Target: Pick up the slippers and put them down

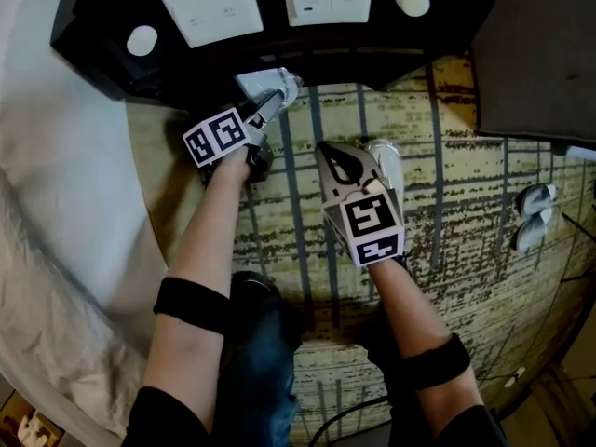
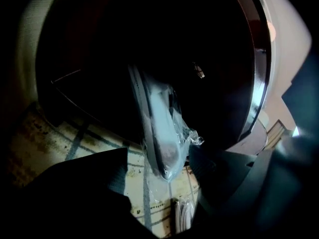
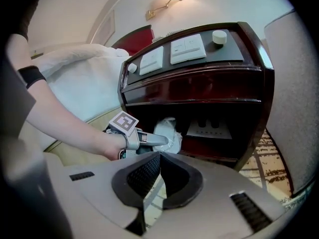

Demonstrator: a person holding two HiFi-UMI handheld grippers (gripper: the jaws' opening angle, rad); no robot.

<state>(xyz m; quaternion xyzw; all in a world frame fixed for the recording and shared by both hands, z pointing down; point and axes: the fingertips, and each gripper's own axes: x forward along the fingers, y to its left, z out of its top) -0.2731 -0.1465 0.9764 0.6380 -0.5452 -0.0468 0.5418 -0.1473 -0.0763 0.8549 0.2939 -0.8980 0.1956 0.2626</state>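
A pale pair of slippers [image 1: 264,83] wrapped in clear plastic stands on edge at the foot of the dark nightstand [image 1: 112,26]. My left gripper [image 1: 277,97] reaches in at it, jaws open. In the left gripper view the wrapped slippers [image 2: 160,128] stand between the two dark jaws of my left gripper [image 2: 159,157], with carpet showing on either side. My right gripper [image 1: 337,159] hovers over the carpet just right of the left one, shut and empty. In the right gripper view the slippers [image 3: 168,131] lie behind the left gripper [image 3: 160,140], beyond my right gripper [image 3: 157,157].
The nightstand [image 3: 199,83] carries white switch panels [image 1: 212,6] on top. A white bed [image 1: 56,203] fills the left side. Patterned carpet [image 1: 466,184] spreads to the right, with a small white object [image 1: 533,214] on it. Dark furniture [image 1: 540,54] stands at the upper right.
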